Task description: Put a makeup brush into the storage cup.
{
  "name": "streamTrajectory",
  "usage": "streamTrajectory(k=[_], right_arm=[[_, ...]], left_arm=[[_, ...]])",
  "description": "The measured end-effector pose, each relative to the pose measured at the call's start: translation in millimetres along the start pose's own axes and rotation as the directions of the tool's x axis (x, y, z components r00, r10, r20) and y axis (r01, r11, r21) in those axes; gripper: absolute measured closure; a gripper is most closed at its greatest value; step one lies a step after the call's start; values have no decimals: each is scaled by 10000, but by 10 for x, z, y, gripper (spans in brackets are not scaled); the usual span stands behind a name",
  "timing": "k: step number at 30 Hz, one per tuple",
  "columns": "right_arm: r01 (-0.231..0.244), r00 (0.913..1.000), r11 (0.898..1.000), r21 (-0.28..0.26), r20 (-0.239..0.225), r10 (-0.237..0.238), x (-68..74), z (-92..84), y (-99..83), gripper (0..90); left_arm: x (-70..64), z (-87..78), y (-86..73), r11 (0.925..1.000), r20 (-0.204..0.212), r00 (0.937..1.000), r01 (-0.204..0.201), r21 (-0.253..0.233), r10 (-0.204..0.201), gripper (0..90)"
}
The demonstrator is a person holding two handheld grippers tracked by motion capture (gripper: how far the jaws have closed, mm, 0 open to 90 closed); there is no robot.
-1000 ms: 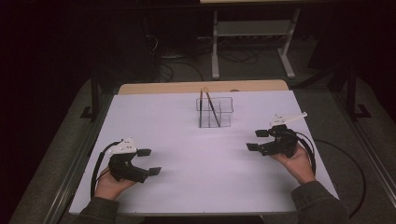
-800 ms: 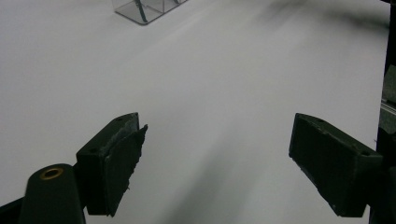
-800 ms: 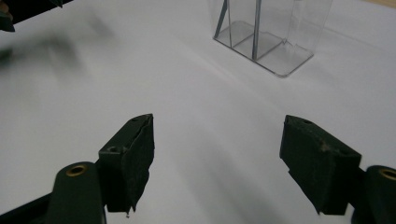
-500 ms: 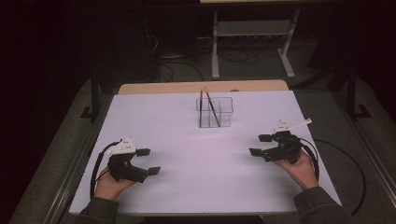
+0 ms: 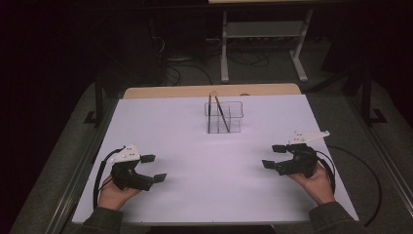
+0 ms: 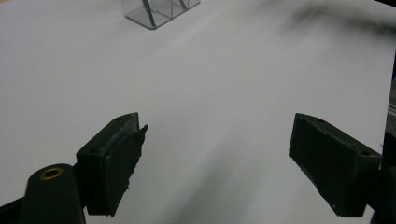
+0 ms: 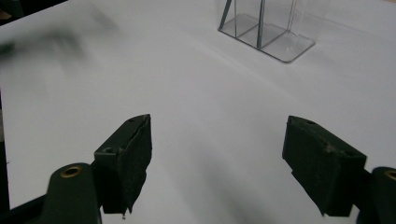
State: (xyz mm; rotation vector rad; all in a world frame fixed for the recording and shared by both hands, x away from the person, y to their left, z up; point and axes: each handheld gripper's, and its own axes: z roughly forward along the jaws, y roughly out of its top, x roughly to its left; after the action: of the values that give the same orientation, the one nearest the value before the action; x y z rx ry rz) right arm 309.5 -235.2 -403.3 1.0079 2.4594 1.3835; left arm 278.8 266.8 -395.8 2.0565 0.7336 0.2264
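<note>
A clear plastic holder (image 5: 223, 117) with compartments stands upright near the far middle of the white table (image 5: 195, 146); thin dark sticks lean inside it. It also appears far off in the left gripper view as the clear holder (image 6: 159, 10) and in the right gripper view as the clear holder (image 7: 268, 28). My left gripper (image 5: 153, 168) rests low at the near left, open with nothing between its jaws (image 6: 217, 163). My right gripper (image 5: 273, 157) sits at the near right, open and empty too (image 7: 217, 161).
A wooden strip (image 5: 209, 91) runs along the table's far edge. Beyond it stand a metal stand (image 5: 263, 44) and cables on a dark floor. Black cables trail from both grippers off the table sides.
My right gripper has drifted toward the near right edge of the table. The left gripper has stayed nearly still.
</note>
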Motion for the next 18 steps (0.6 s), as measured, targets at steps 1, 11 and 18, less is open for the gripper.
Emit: streamTrajectory(k=[1,11,18], right_arm=[[-25,10000,10000,-2,35,25,10,-6,-12,228],[8,9998,10000,-69,183,-7,76,-41,-88,209],[23,9996,10000,-79,285,-21,112,-78,-149,190]], left_arm=[[-6,-6,2,10000,-33,10000,-11,-28,11,165],[-42,-66,-12,9999,-269,9996,-101,-139,97,164],[-57,-117,-50,9998,-261,9997,-15,-185,10,166]])
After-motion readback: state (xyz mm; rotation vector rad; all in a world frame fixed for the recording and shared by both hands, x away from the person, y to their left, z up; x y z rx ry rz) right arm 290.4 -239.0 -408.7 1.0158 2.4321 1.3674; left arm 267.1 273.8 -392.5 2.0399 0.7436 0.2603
